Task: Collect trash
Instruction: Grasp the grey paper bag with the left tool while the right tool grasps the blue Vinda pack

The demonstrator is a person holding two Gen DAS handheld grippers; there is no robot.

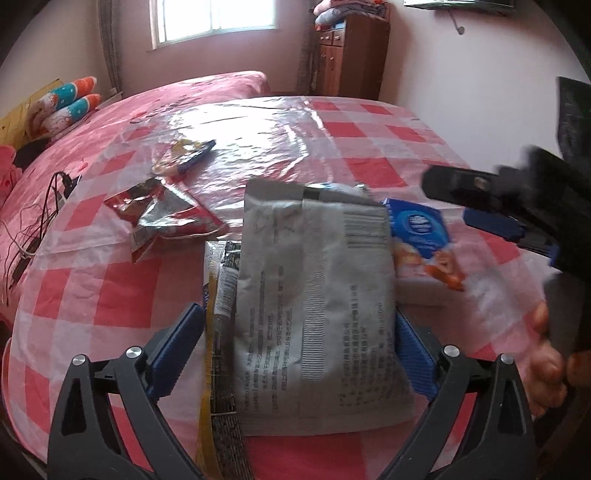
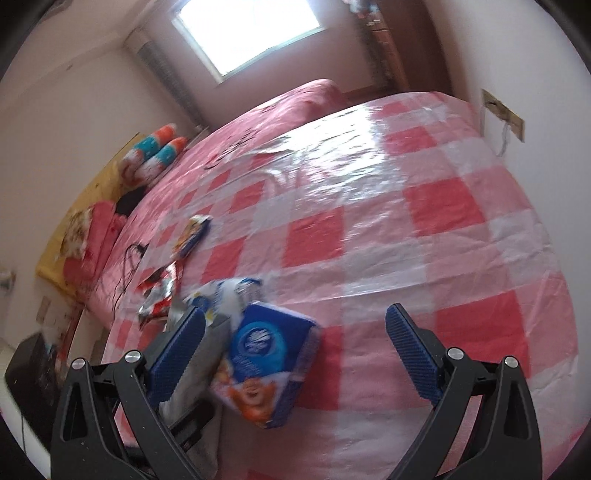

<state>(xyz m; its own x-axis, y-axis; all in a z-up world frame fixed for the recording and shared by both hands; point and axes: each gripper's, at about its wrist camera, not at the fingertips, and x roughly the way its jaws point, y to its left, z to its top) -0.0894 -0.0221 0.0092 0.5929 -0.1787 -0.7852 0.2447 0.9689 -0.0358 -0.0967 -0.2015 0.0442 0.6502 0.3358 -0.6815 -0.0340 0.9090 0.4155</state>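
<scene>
My left gripper (image 1: 299, 343) stands wide around a stack of wrappers: a grey printed bag (image 1: 317, 295) on top of a yellow and black wrapper (image 1: 218, 302); whether it grips them I cannot tell. A blue biscuit pack (image 1: 424, 240) lies beside the bag on the red checked tablecloth (image 1: 110, 280). My right gripper (image 2: 295, 343) is open above that blue pack (image 2: 266, 362), which lies between its fingers, nearer the left one. It also shows blurred at the right of the left wrist view (image 1: 491, 210). A red and silver wrapper (image 1: 162, 214) and a yellow and blue wrapper (image 1: 188, 155) lie farther back.
A pink bed (image 1: 207, 88) adjoins the table, with striped pillows (image 1: 66, 103) and black cables (image 1: 40, 221) at its left. A wooden cabinet (image 1: 351, 55) stands by the far wall under folded bedding. A window (image 1: 214, 18) is behind.
</scene>
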